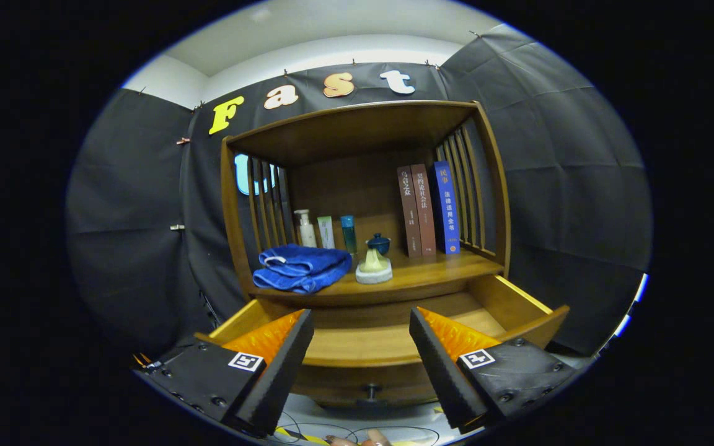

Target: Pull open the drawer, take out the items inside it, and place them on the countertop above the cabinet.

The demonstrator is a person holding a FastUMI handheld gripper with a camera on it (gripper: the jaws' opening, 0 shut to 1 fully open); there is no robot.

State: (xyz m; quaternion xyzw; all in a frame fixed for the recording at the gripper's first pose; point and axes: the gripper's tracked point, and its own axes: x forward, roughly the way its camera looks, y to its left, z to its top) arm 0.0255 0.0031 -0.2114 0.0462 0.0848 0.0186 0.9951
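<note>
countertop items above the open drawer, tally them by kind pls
books: 3
bottles and tubes: 3
folded blue towel: 1
small lidded blue pot: 1
pale item on a round base: 1
total: 9
The gripper is open over the pulled-out drawer.

Glossy brown wooden cabinet (487,186) with smooth pulled-out wooden drawer (518,303); on its countertop, a soft folded blue terry-cloth towel (301,267) beside glossy plastic bottles (305,229)

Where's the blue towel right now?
In the gripper view, the folded blue towel lies on the countertop above the open drawer, beyond the open tool, beside the bottles.
</note>
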